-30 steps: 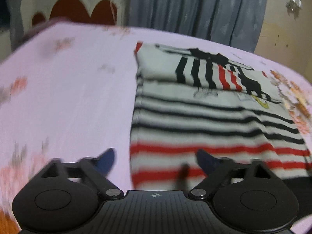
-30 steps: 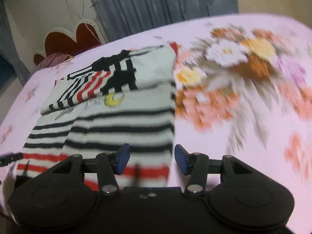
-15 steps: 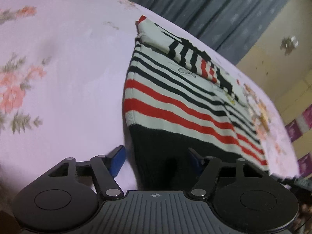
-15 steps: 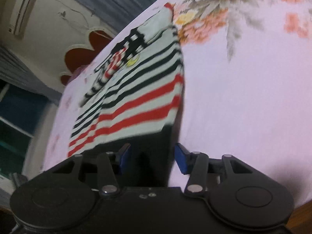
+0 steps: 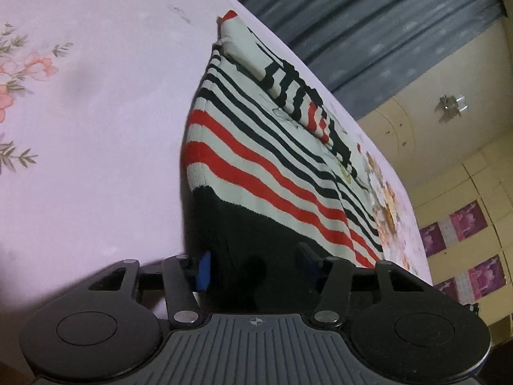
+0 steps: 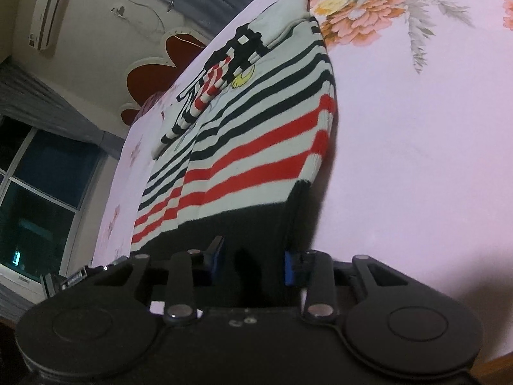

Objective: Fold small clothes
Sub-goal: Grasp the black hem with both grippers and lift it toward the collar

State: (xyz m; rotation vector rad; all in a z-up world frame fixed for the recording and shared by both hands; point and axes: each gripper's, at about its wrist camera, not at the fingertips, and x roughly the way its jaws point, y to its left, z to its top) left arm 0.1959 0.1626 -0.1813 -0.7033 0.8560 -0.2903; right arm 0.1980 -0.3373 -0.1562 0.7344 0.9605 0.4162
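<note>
On the bed's pink floral sheet [image 5: 96,147], a small striped sweater [image 5: 266,166] is lying flat, its sleeves folded across the chest at the far end and its black hem band nearest the cameras. The left tongs [image 5: 255,268] are straddling the hem's left corner, and the right tongs [image 6: 253,264] are straddling its right corner. Both pairs have just been closing, and each is standing partly open with the black band between its blue pads [image 5: 204,269]. The pads are sitting right at the edges of the fabric, but whether they are pressing on it I cannot tell. Behind the bed, a grey curtain [image 5: 368,22] is hanging, and an air conditioner [image 6: 51,16] is sitting high on the wall. Any lettering on the sweater's chest is too folded to read.
</note>
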